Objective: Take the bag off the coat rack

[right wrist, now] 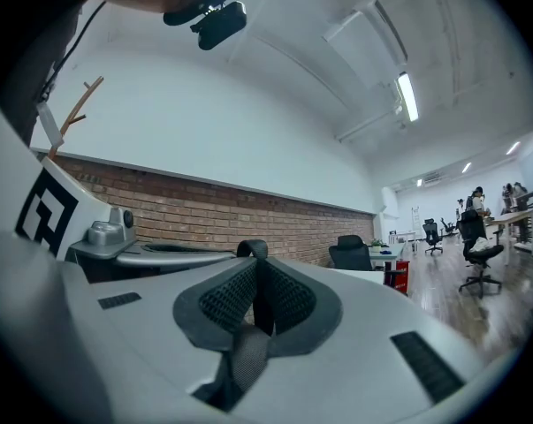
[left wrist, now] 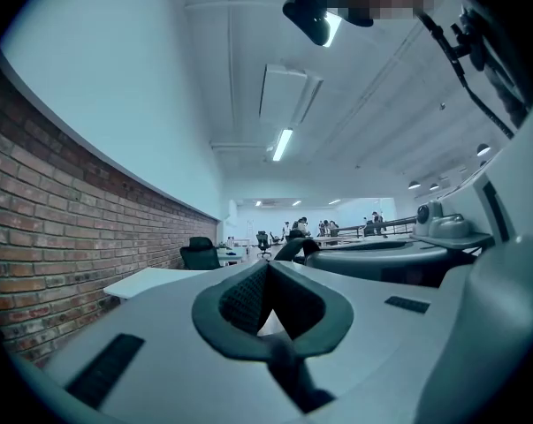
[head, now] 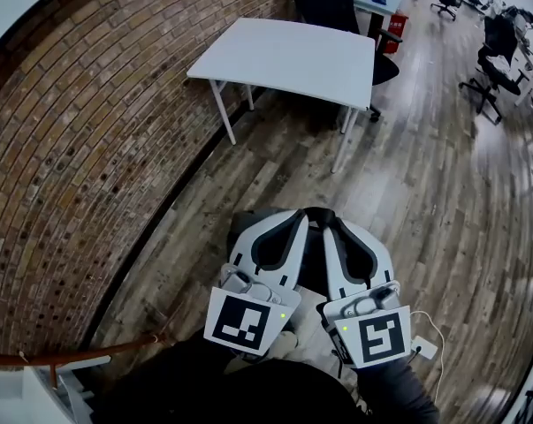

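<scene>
Carrying step: bag (head: 312, 241) looks off the coat rack (head: 72, 357), which stands low left, behind the person.
Right gripper (right wrist: 258, 263): jaws nearly together, pinching the strap (right wrist: 248, 356).
Left gripper (left wrist: 268, 266): jaws closed too; a dark strap seems pinched.
Bag position: dark, between the grippers, mostly hidden.
Next: needs firm grips and a set-down spot, maybe the table (head: 293, 60).

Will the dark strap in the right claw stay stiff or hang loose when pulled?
Probably floppy: the strap curls over above the right claw. Its woven mesh looks light and rough, so it is likely not slippery.
</scene>
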Demonstrator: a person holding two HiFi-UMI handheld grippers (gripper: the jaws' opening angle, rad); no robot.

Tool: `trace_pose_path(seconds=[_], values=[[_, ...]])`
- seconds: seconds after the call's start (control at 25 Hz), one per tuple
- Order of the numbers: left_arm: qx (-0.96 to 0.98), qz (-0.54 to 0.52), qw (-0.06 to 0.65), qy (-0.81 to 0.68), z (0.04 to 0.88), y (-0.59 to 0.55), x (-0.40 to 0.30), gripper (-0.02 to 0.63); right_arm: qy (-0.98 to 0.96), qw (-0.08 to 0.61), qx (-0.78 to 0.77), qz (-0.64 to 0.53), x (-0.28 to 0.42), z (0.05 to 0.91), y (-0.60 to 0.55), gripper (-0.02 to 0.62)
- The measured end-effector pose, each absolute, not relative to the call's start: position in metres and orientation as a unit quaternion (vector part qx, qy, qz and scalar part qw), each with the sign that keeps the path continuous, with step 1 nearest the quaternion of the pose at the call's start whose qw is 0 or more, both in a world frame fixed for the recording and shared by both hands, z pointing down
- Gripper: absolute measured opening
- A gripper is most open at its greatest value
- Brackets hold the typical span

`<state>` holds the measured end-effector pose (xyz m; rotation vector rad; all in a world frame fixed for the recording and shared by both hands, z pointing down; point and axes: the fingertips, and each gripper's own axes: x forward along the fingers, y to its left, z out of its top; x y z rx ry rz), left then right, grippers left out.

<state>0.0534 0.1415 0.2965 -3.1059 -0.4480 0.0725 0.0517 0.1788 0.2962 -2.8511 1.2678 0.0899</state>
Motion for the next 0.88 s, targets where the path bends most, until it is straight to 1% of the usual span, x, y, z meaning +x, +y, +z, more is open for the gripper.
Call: trace_pose_path(seconds=[0.48,0.88], values=[[-0.989,0.031,0.010,-0.142,0.284,0.133,0.121,0.006,0.408,0.001,-0.913,0.016,0.120,0.289,0.170,0.032],[-0.991,0.033,0.023,-0.127,0.288,0.103,0.199,0.006,0.418,0.010,-0.908,0.033,0.197,0.287,0.138,0.032]])
